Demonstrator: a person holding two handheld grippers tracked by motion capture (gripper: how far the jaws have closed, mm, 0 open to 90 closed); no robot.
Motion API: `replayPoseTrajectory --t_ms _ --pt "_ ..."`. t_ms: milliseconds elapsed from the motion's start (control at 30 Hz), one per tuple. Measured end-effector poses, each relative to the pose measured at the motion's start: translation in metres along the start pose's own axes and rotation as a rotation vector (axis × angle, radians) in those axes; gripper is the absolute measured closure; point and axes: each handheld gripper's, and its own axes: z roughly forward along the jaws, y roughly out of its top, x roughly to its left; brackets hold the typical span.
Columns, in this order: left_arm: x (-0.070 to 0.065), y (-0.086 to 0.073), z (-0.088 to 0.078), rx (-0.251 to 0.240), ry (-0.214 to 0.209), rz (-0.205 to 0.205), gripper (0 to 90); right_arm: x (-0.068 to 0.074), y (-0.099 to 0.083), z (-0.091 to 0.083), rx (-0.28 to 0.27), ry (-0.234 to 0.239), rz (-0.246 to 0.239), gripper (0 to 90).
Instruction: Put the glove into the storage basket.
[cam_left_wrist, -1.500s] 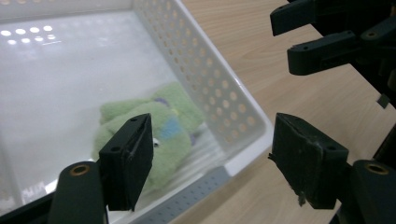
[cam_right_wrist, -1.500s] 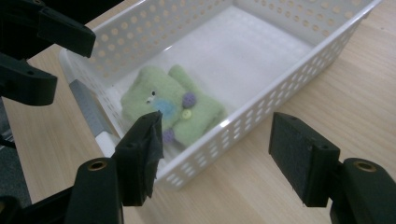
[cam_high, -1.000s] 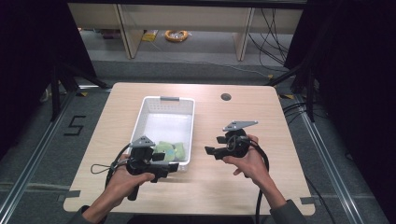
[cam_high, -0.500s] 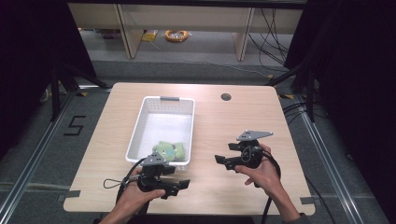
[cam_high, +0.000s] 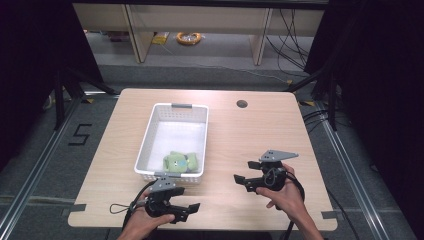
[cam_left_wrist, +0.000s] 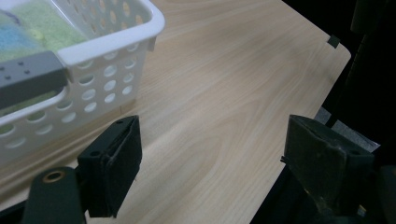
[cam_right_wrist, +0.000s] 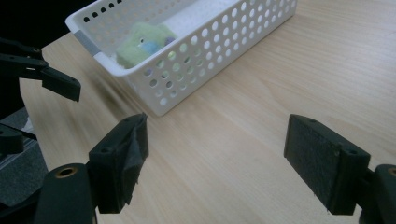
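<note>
A green plush toy (cam_high: 180, 161) with a blue patch lies in the near end of a white perforated basket (cam_high: 150, 135) at the table's left middle. My left gripper (cam_high: 187, 210) is open and holds nothing. It sits near the front edge, just in front of the basket, with its jaws pointing right. In the left gripper view the left gripper (cam_left_wrist: 217, 158) has the basket's corner (cam_left_wrist: 107, 46) and the toy (cam_left_wrist: 42, 23) at upper left. My right gripper (cam_high: 245, 172) is open and bare, right of the basket, jaws pointing left. In the right gripper view the right gripper (cam_right_wrist: 219, 158) faces the basket (cam_right_wrist: 154, 93) and the toy (cam_right_wrist: 142, 42).
The wooden table (cam_high: 260, 135) has a small round hole (cam_high: 242, 104) at the back right. The basket has a grey handle (cam_high: 182, 105) at its far end. Shelving, cables and an orange coil (cam_high: 189, 37) lie on the floor beyond. The left gripper's jaw (cam_right_wrist: 51, 77) shows at left in the right gripper view.
The left gripper has drawn back from the basket's near end to the table's front edge. The right gripper has moved nearer the person and rightward. The toy stays in the basket.
</note>
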Motion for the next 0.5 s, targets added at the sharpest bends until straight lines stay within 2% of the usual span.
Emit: replayPoseTrajectory --t_ms 67,100,133,200,233,267,300,333,367,400,500 --pt "0.001 -0.003 -0.001 -0.001 0.006 0.001 18.6 0.0 -0.005 0.001 -0.008 0.023 -0.014 22.6" --pt "0.001 -0.004 -0.002 0.004 0.009 0.01 18.6 0.001 -0.008 0.0 -0.013 0.016 -0.029 22.6" --pt "0.001 -0.005 -0.003 0.0 0.011 -0.002 18.5 0.001 -0.011 0.0 -0.02 0.029 -0.02 22.3" --pt "0.001 -0.008 -0.003 -0.008 0.019 0.01 18.4 0.005 -0.017 -0.001 -0.016 0.036 0.006 19.6" --pt "-0.001 -0.01 -0.003 -0.01 0.025 -0.002 18.3 0.003 -0.02 -0.001 -0.032 0.019 -0.03 19.1" --pt "-0.001 -0.012 -0.003 -0.013 0.027 0.001 18.2 0.005 -0.023 -0.002 -0.023 0.049 -0.01 17.9" --pt "0.0 -0.013 -0.003 -0.009 0.017 0.008 18.1 0.005 -0.026 -0.002 -0.034 0.053 -0.015 16.9" --pt "-0.001 -0.015 -0.002 -0.009 0.026 0.006 18.0 0.004 -0.028 -0.003 -0.038 0.054 -0.031 16.7" --pt "-0.002 -0.016 -0.002 -0.008 0.022 0.006 17.4 0.006 -0.032 -0.005 -0.038 0.062 -0.01 16.7" --pt "-0.003 -0.017 -0.001 -0.013 0.02 0.005 17.1 0.005 -0.034 -0.005 -0.056 0.061 -0.03 16.7" --pt "-0.004 -0.022 0.001 -0.003 -0.001 0.027 16.0 0.005 -0.04 -0.009 -0.06 0.063 -0.015 16.7"
